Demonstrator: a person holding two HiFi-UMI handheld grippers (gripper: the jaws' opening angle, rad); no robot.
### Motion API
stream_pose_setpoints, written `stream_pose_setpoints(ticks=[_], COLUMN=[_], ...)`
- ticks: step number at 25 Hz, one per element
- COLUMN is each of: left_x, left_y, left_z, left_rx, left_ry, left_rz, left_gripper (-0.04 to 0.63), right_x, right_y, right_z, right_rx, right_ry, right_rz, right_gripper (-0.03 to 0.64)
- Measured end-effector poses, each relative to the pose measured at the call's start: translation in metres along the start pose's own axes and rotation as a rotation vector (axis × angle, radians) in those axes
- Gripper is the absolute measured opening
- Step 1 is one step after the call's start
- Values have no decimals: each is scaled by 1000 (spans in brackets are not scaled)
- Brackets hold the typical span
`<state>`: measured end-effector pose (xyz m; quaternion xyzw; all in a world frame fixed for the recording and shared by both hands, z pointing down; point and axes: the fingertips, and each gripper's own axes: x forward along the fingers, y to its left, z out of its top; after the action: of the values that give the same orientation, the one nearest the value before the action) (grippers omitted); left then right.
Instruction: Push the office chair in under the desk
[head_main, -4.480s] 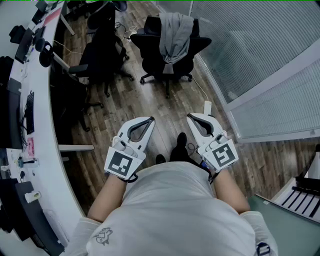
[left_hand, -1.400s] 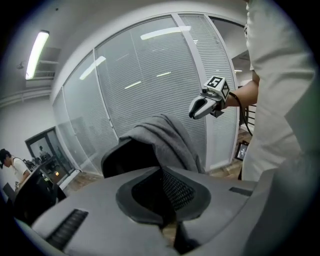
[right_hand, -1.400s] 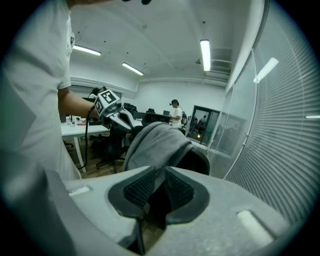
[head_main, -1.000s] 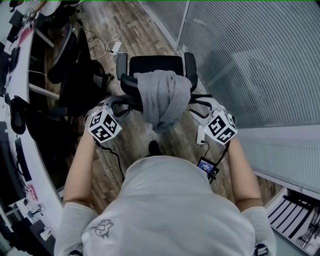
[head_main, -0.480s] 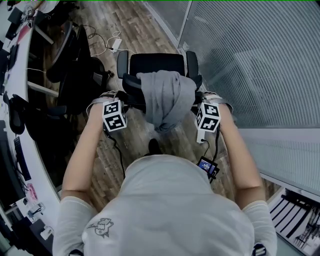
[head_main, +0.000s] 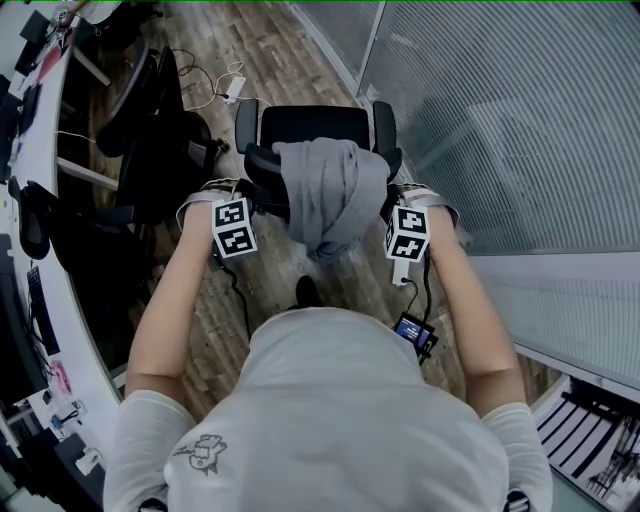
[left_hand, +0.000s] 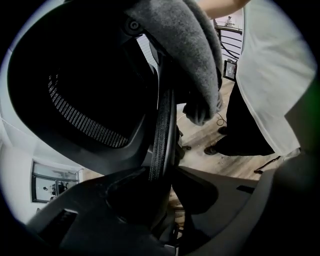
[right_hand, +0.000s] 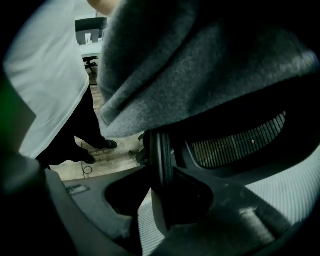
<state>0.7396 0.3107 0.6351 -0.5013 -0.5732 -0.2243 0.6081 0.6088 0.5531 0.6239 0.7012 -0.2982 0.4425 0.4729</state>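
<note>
The black office chair (head_main: 310, 128) stands right in front of me, and a grey garment (head_main: 325, 195) hangs over its backrest. My left gripper (head_main: 250, 198) is at the backrest's left side and my right gripper (head_main: 392, 198) at its right side. In the left gripper view the backrest's rim (left_hand: 161, 130) runs between the closing jaws of the left gripper (left_hand: 167, 185), with a sliver of floor still showing beside it. In the right gripper view the rim (right_hand: 161, 155) sits in the closing right gripper (right_hand: 160, 195), both jaws against it. The white desk (head_main: 40, 130) curves along the left.
Other dark chairs (head_main: 150, 110) are tucked at the desk on the left. A glass partition with blinds (head_main: 500, 120) runs close along the right. Cables and a power strip (head_main: 232, 90) lie on the wooden floor beyond the chair. My foot (head_main: 308, 292) is just behind it.
I have walked up to the chair. Over the last second both grippers swung inward from the armrests onto the sides of the backrest, and their jaws narrowed around its rim.
</note>
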Motion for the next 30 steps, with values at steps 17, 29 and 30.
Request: stream_pose_setpoints(ticks=[17, 29, 30], left_x=[-33, -65, -68], left_y=[-89, -194, -200], left_z=[0, 8, 9], left_rx=[-63, -157, -161], left_ry=[50, 111, 113], left_rz=[10, 53, 62], left_gripper=[138, 143, 143], right_x=[-32, -62, -64], right_y=[75, 156, 161], right_z=[12, 17, 17], right_rx=[-48, -131, -135], right_ry=[-41, -82, -82], right_rz=[7, 0, -3], right_gripper=[114, 115, 115])
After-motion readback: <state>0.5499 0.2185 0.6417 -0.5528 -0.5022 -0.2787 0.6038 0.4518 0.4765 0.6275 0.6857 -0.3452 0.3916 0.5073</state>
